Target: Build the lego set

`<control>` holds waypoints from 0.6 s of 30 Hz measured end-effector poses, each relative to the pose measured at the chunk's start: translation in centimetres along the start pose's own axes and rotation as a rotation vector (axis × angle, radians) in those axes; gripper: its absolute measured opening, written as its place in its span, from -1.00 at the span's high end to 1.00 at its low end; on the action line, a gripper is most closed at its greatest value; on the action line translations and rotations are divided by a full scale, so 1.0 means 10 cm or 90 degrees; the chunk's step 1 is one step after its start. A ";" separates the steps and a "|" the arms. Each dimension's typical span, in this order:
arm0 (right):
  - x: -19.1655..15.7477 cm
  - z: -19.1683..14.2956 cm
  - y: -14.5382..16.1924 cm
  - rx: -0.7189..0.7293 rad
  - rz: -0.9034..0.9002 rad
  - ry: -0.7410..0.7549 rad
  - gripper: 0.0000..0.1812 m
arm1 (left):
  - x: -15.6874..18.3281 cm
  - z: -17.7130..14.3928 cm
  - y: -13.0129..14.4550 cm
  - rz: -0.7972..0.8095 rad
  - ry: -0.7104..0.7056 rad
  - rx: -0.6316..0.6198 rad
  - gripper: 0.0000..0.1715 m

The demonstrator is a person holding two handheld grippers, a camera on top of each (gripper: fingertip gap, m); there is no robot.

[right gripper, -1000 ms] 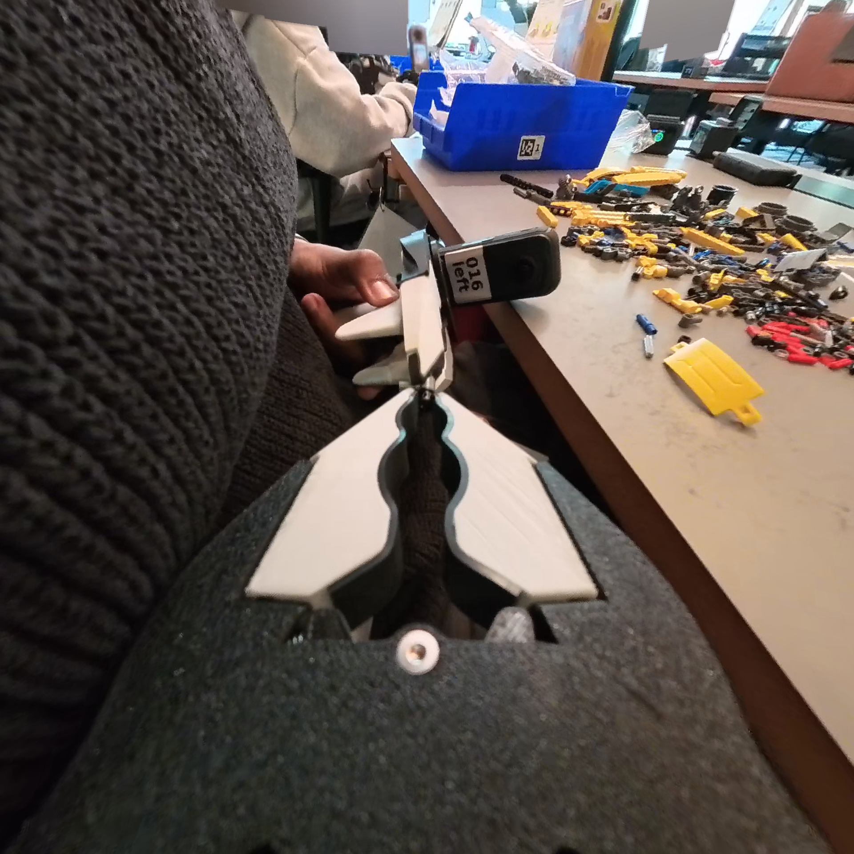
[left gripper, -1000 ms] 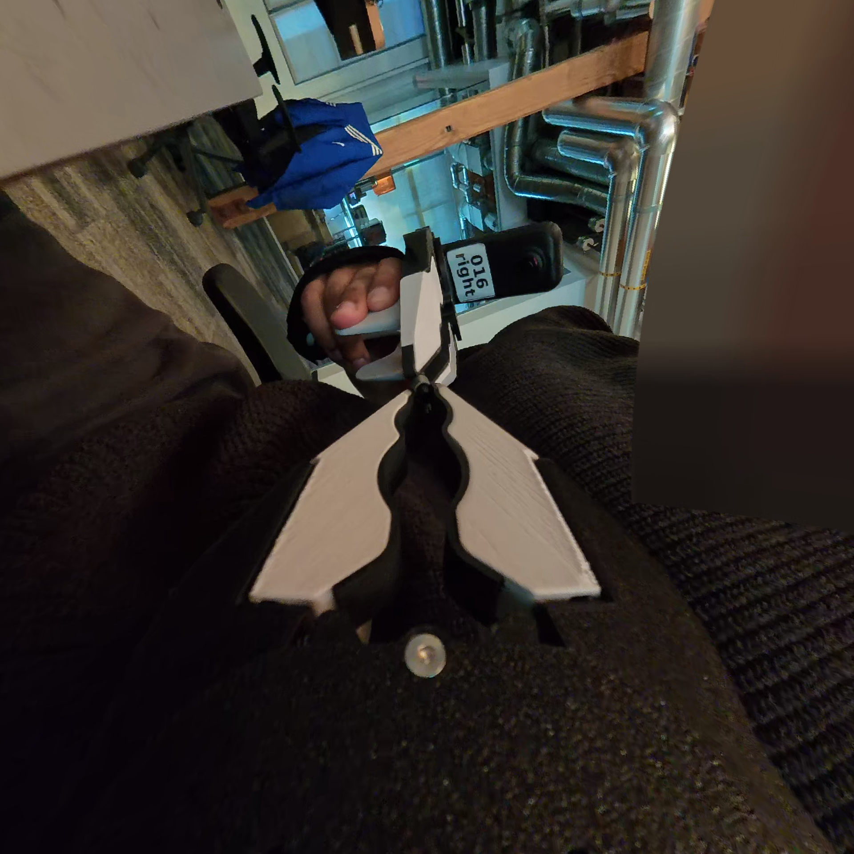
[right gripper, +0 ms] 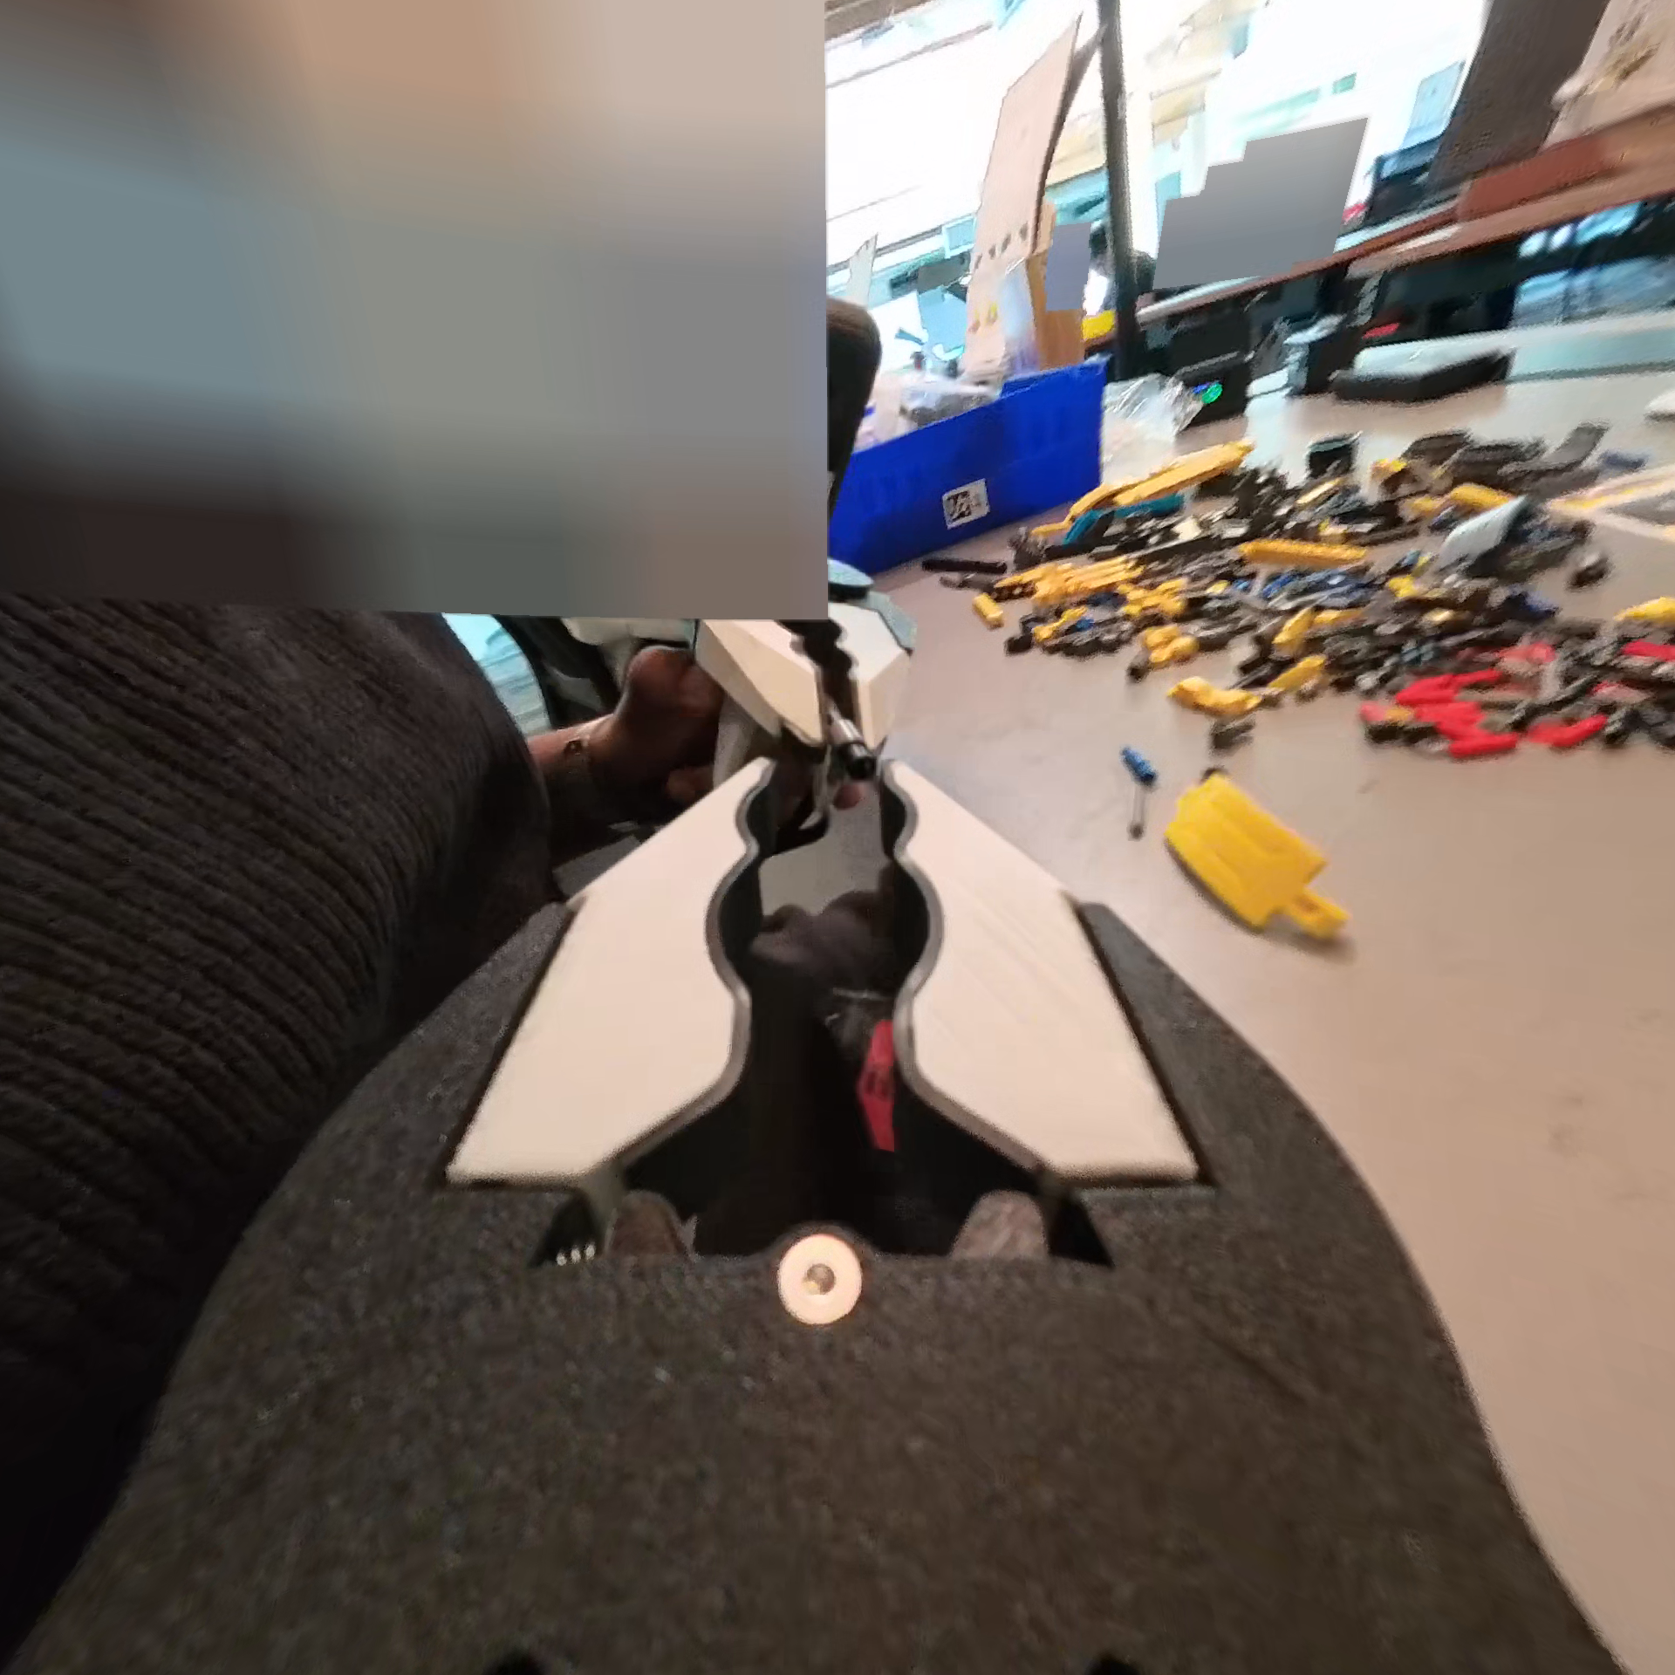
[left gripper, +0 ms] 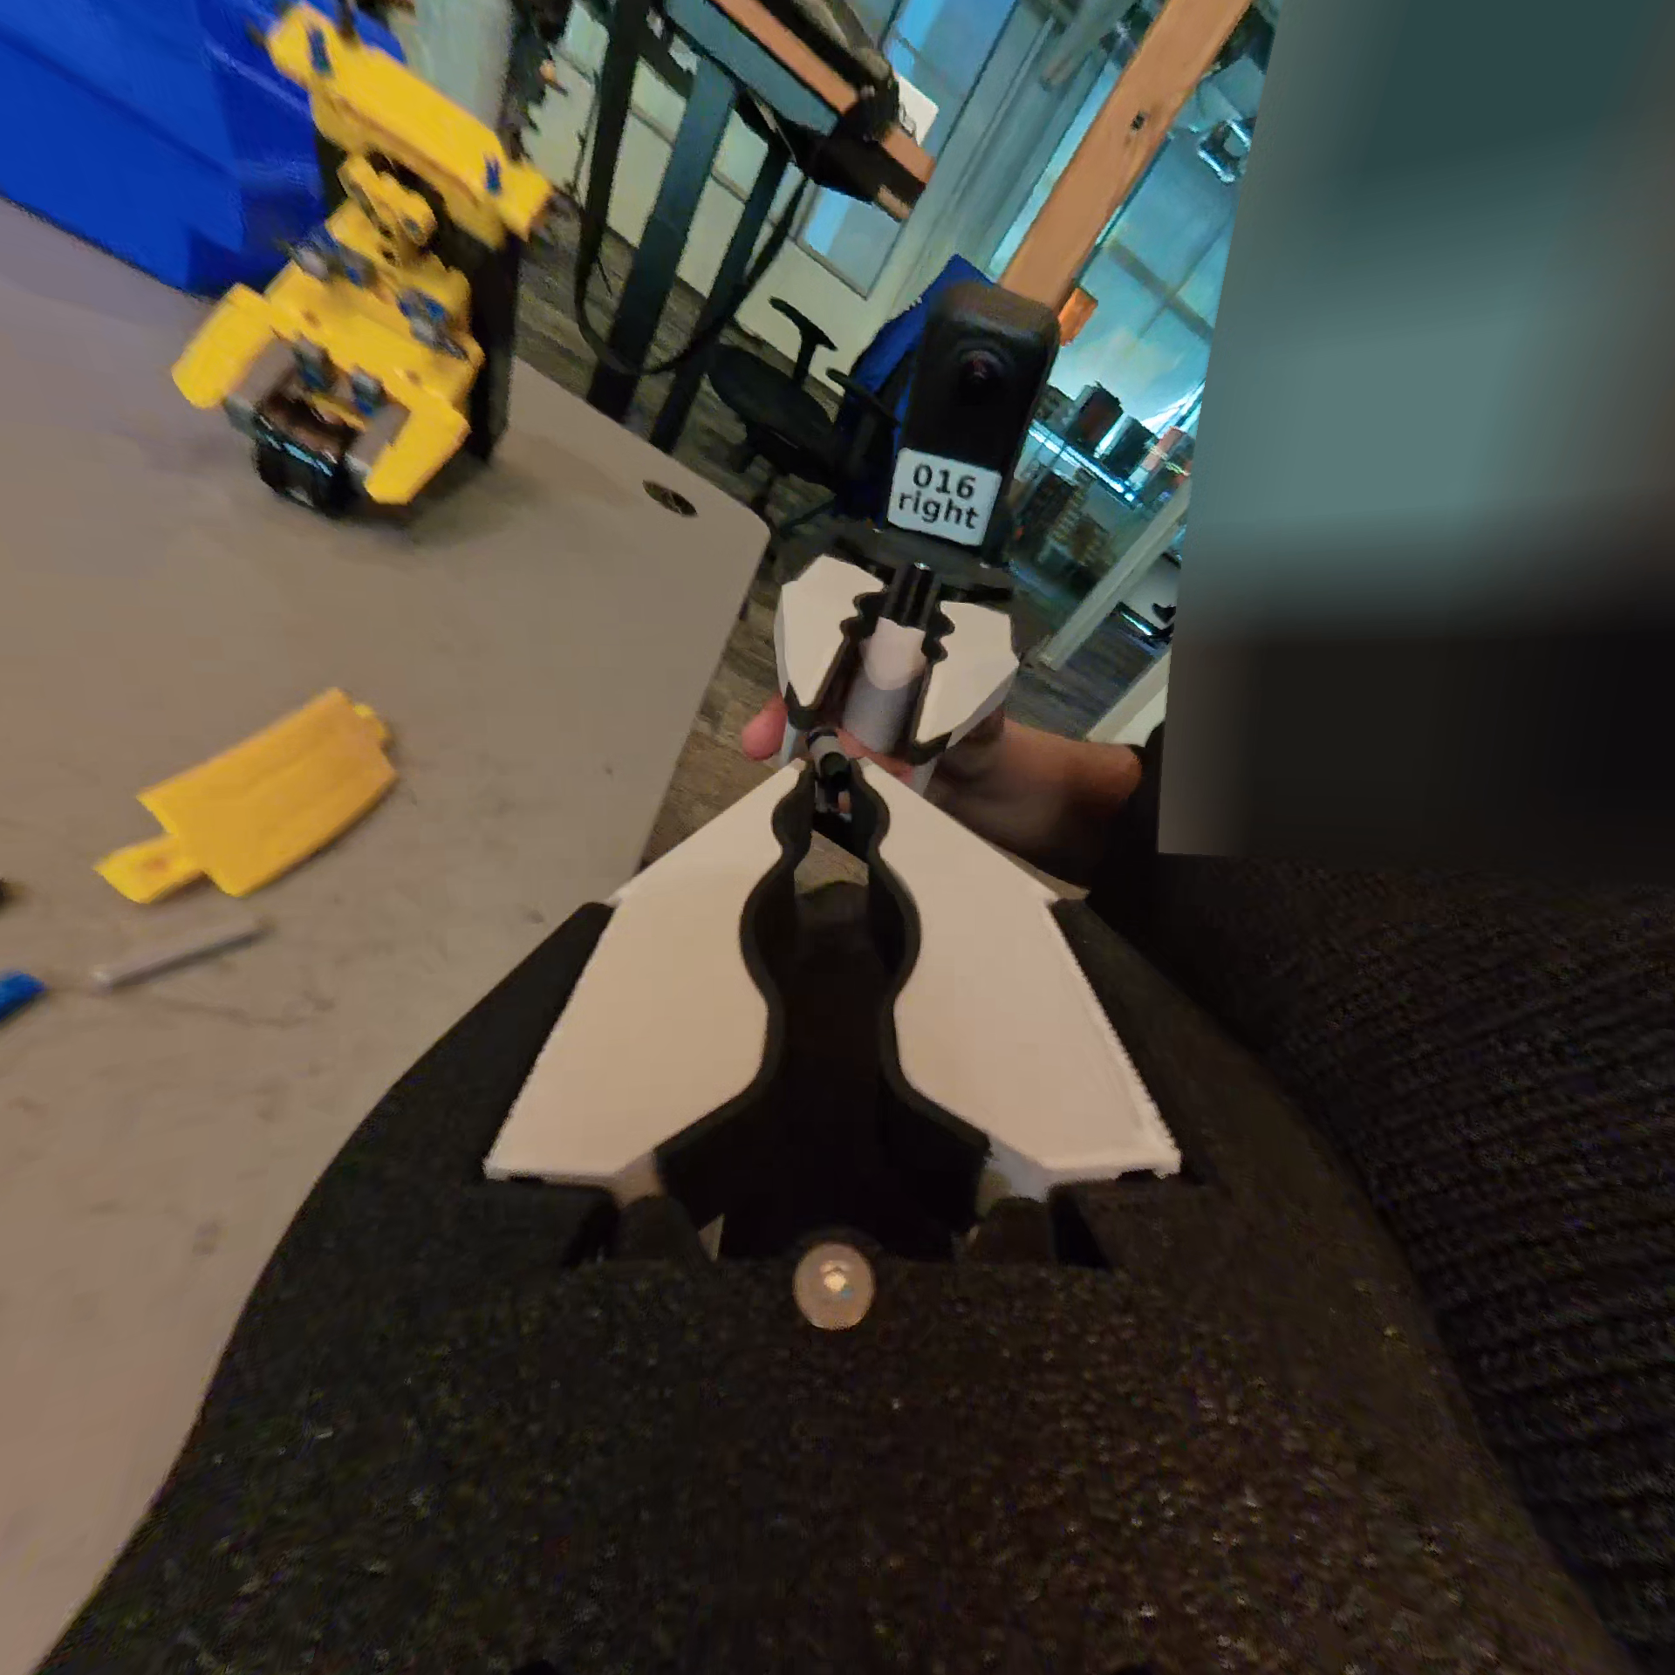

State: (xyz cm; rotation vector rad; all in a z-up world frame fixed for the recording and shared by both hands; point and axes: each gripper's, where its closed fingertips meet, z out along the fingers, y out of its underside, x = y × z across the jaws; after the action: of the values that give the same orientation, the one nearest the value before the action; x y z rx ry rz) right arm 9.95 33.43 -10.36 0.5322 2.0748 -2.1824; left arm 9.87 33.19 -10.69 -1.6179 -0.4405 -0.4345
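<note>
White left claw [left gripper: 831,781] is pinched nearly closed on a small dark pin [right gripper: 850,749], just off the surface [left gripper: 453,680] edge. Right claw [right gripper: 829,770] meets it tip to tip, narrowly parted around the pin; whether it grips, I cannot tell.

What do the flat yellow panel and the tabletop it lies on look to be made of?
The yellow panel looks like moulded plastic: uniform colour, smooth with a slight sheen, crisp tab at one end. The tabletop looks like matt grey laminate, flat and faintly scuffed; its core cannot be told.
</note>
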 end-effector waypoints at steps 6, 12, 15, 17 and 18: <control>0.52 0.01 -0.05 -0.043 -0.121 0.173 0.78 | -0.34 -0.14 -0.36 0.106 -0.110 0.035 0.92; 0.88 0.05 -0.09 -0.075 -0.188 0.267 0.78 | -0.70 -0.26 -0.61 0.155 -0.192 0.062 0.92; 0.98 0.11 0.08 -0.151 -0.103 0.245 0.77 | -0.82 -0.30 -0.69 0.201 -0.225 0.063 0.92; 1.02 0.12 0.11 -0.166 -0.059 0.239 0.78 | -0.88 -0.32 -0.74 0.227 -0.244 0.073 0.92; 1.01 0.12 0.10 -0.162 -0.047 0.230 0.78 | -0.90 -0.33 -0.76 0.232 -0.248 0.084 0.92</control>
State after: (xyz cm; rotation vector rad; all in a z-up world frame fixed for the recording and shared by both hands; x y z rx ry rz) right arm 0.54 33.94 -14.37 0.8885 2.5416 -1.9284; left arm -1.83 30.31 -8.69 -1.6114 -0.4402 0.1852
